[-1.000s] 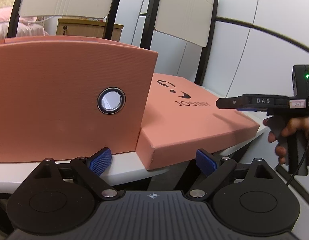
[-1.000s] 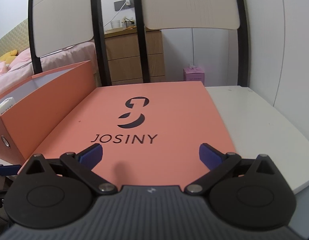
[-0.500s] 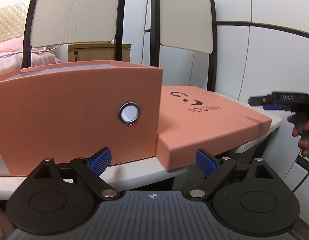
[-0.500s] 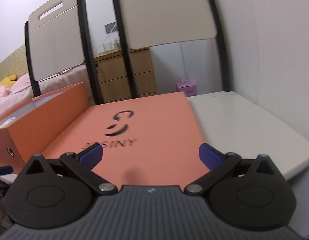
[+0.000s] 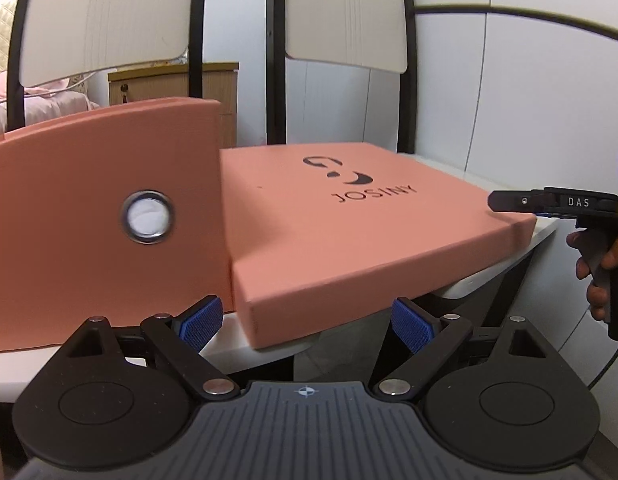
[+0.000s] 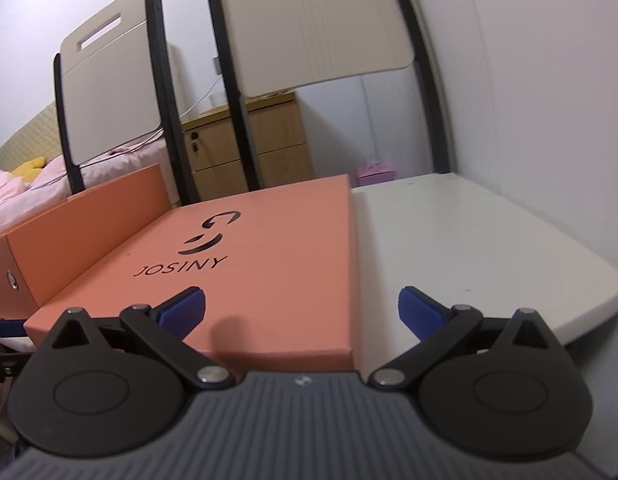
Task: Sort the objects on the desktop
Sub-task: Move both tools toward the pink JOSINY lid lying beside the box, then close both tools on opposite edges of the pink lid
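"JOSINY" stands in dark letters under a curved logo on the flat orange box lid [image 6: 277, 248]; "DAS" (white letters) marks the right gripper [image 5: 509, 202], whose small white label seems unreadable.

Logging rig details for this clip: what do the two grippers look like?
Both grippers, left and right, have black linkage arms, silver pivot pins, blue ribbed pads and a grey ribbed body. Seen side-on, the right one bears "DAS", a black pistol handle, a thin black cable and a bare hand.

A home bedroom: pink-quilted bed [image 6: 13, 196] (yellow plush on it), wooden drawers [image 6: 265, 152].
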`<action>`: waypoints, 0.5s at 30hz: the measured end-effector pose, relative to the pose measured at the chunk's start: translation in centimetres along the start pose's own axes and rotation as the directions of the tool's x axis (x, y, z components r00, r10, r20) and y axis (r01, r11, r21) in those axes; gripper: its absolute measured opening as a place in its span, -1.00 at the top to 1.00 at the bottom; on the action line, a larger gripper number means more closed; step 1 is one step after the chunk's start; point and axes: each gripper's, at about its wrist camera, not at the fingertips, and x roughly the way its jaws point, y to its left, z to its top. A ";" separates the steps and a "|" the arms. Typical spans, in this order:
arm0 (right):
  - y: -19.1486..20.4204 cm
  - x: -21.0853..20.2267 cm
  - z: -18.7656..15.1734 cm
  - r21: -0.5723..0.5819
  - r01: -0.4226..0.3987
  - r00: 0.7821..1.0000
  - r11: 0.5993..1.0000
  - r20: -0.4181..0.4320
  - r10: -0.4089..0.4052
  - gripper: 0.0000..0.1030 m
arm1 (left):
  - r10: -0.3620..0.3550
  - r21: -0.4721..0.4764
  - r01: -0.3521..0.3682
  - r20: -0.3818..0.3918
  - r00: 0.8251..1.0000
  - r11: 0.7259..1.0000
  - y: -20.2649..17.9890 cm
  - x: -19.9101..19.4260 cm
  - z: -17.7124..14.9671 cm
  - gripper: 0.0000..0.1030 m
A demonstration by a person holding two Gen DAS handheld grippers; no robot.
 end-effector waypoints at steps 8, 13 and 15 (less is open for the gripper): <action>0.0 1.6 0.0 -0.004 -0.103 0.994 0.995 -0.031 0.103 -1.00 | 0.017 0.003 -0.017 -0.027 0.999 1.000 -0.9 0.7 0.2 -0.82; 0.1 1.3 -0.1 0.012 -0.114 0.993 0.993 -0.028 0.115 -1.00 | 0.013 0.013 -0.013 -0.033 0.999 1.000 -1.1 0.2 0.1 -0.82; 0.2 0.9 -0.2 0.018 -0.111 0.993 0.994 -0.028 0.112 -1.00 | 0.013 0.017 -0.013 -0.038 0.999 1.000 -1.3 -0.1 0.0 -0.82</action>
